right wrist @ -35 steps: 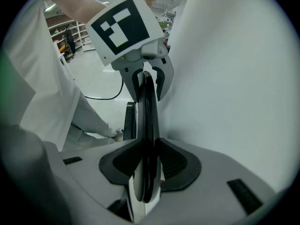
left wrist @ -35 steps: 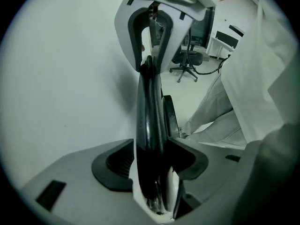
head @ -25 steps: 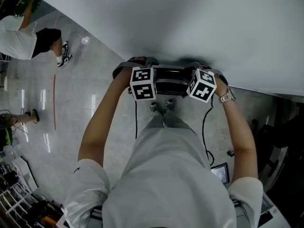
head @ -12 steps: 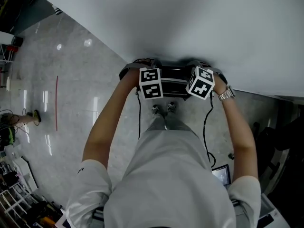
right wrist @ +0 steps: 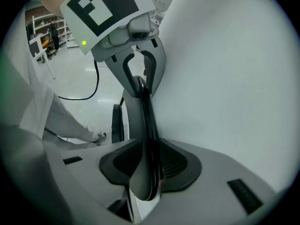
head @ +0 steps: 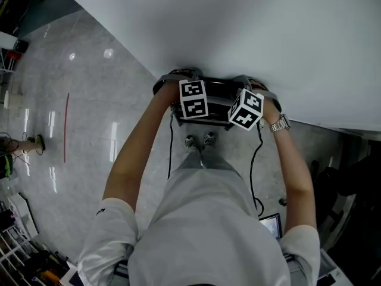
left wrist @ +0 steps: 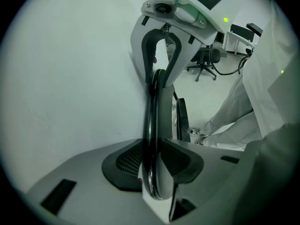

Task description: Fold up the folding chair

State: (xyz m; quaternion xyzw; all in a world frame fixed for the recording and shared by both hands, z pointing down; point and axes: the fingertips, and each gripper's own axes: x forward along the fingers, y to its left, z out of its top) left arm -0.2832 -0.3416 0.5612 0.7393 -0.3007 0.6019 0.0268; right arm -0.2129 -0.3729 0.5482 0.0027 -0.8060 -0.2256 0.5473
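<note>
- My left claw [left wrist: 153, 168] had just been closing, and there it was, pads pinched on the thin top edge of the folding chair [left wrist: 157, 121].
- My right claw [right wrist: 149, 165] was clamped on that same edge further to the right, jaws only narrowly apart with the edge filling the gap.
- From above, the left marker cube [head: 193, 99] and the right marker cube [head: 246, 109] sat near each other over the black chair.
- The chair stood upright, just beside the white wall [head: 250, 28]; whether it touched the wall, I couldn't tell.
- A second dark panel [left wrist: 182, 118] of the chair lay close against the gripped one, on the near side.
- My shoes [head: 199, 140] were planted on the glossy grey floor [head: 89, 118], just near of the chair.
- A black cable [head: 253, 171] trailed down from the right claw.
</note>
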